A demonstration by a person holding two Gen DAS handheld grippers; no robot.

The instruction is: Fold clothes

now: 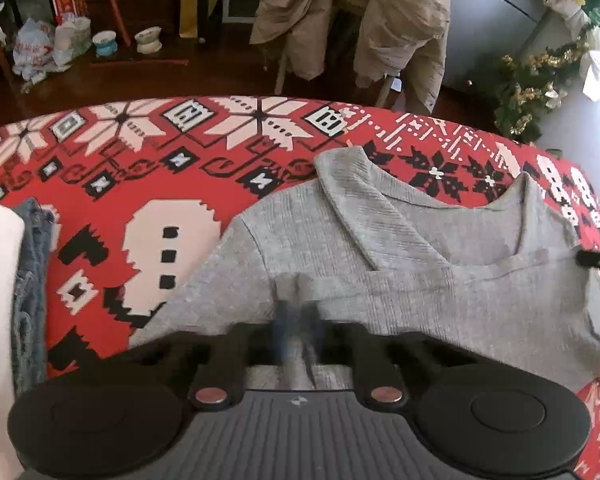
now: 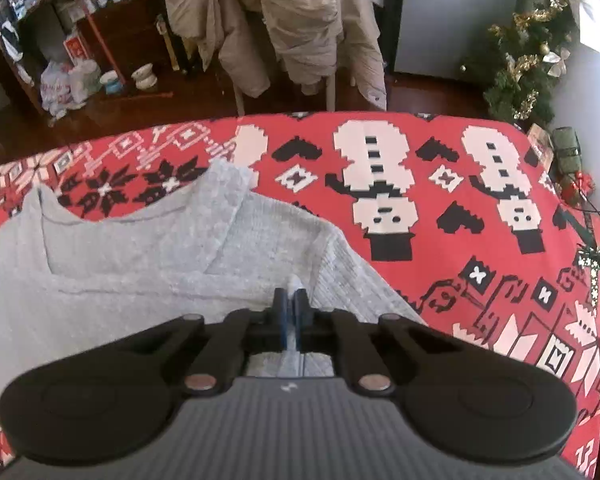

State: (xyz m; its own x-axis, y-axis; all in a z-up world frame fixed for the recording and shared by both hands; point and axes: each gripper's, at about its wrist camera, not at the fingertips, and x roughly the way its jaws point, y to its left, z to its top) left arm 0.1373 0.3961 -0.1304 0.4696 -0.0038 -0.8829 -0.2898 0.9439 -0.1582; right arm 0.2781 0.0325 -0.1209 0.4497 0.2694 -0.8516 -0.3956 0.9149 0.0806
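Barely started: I'm pinching grey top with both grippers, left gripper and right gripper clamping fabric; folding remaining.

Daylit, fairly bright, soft shadows. Strong fisheye bending: red patterned blanket edge curves, corners vignette dark. Left gripper fingertips motion-blurred; right gripper sharper. Blown-out white patch at left view's left edge. Compression softness throughout.
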